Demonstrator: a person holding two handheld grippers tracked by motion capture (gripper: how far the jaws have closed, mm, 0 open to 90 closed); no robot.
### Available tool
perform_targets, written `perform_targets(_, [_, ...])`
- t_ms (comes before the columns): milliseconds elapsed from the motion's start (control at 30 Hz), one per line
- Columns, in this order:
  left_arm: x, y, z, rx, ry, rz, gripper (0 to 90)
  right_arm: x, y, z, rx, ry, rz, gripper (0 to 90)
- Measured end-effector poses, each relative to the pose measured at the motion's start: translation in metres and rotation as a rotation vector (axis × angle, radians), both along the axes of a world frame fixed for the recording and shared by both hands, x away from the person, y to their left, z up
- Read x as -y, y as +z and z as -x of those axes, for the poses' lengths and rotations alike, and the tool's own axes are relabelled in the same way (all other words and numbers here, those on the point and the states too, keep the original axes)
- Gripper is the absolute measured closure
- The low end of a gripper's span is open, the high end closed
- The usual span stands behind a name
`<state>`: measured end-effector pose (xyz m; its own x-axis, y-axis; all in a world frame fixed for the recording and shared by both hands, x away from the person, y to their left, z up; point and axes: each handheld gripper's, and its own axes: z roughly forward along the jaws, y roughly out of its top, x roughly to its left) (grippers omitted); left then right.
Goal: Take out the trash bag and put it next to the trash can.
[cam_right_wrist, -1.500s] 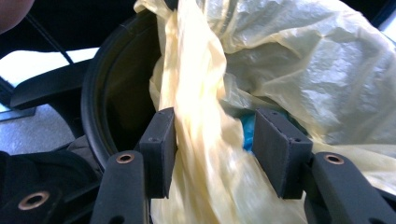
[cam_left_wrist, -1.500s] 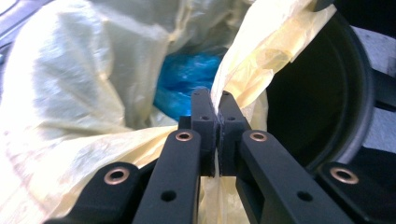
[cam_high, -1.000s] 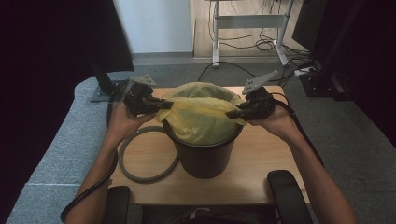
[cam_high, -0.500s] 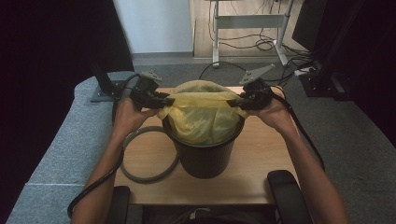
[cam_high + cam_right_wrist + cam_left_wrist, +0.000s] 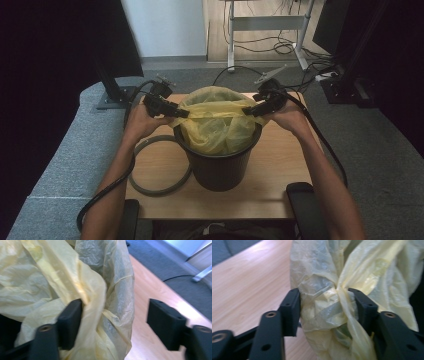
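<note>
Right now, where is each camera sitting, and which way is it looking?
High view: sits above the person's side of the table, looking forward and down at the black bin with its yellow bag; both forearms, left tool and right tool show.
Left gripper view: rides the left tool, facing bunched bag plastic between its black jaws.
Right gripper view: rides the right tool, facing the bag; jaws apart.
All three share the yellow bag and the wooden table.
</note>
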<state>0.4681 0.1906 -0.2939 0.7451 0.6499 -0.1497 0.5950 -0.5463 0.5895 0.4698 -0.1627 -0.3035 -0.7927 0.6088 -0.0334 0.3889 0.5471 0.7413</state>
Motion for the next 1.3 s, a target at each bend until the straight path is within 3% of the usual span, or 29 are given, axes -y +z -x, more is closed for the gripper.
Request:
perform_targets(67, [0.003,-0.001,0.000,-0.001,-0.009,0.001,54.4,0.001,-0.001,-0.003,-0.033,0.035,-0.026,49.2])
perform_targets(133, [0.004,-0.001,0.000,0.007,-0.010,-0.003,57.0,0.001,-0.001,-0.003,-0.038,0.063,-0.035,53.3])
perform_targets(233, [0.007,0.004,0.001,0.040,0.003,-0.023,60.6,0.001,0.001,-0.002,-0.023,0.053,-0.016,60.6])
perform_targets(400, [0.009,0.017,0.005,0.119,0.025,-0.003,68.0,-0.001,0.013,0.002,0.077,0.048,0.008,75.4])
perform_targets(500, [0.011,0.026,0.011,0.173,0.032,-0.018,77.2,0.000,0.019,0.006,0.111,0.053,-0.001,84.6])
perform_targets(567, [0.013,0.033,0.018,0.200,0.015,-0.019,84.5,0.000,0.024,0.011,0.122,0.083,-0.016,86.2])
perform_targets(667, [0.013,0.037,0.022,0.210,-0.001,-0.010,85.4,-0.001,0.028,0.015,0.122,0.099,-0.028,86.6])
perform_targets(867, [0.016,0.043,0.032,0.218,-0.062,0.056,85.1,-0.008,0.038,0.024,0.139,0.158,-0.071,86.7])
perform_targets(967, [0.019,0.044,0.037,0.211,-0.114,0.106,84.8,-0.014,0.039,0.028,0.136,0.190,-0.092,86.6])
perform_targets(1233, [0.043,0.046,0.048,0.204,-0.253,0.172,83.0,-0.040,0.043,0.037,0.117,0.304,-0.121,86.6])
perform_targets(1300, [0.048,0.044,0.050,0.201,-0.277,0.169,82.9,-0.047,0.043,0.038,0.111,0.330,-0.130,86.6])
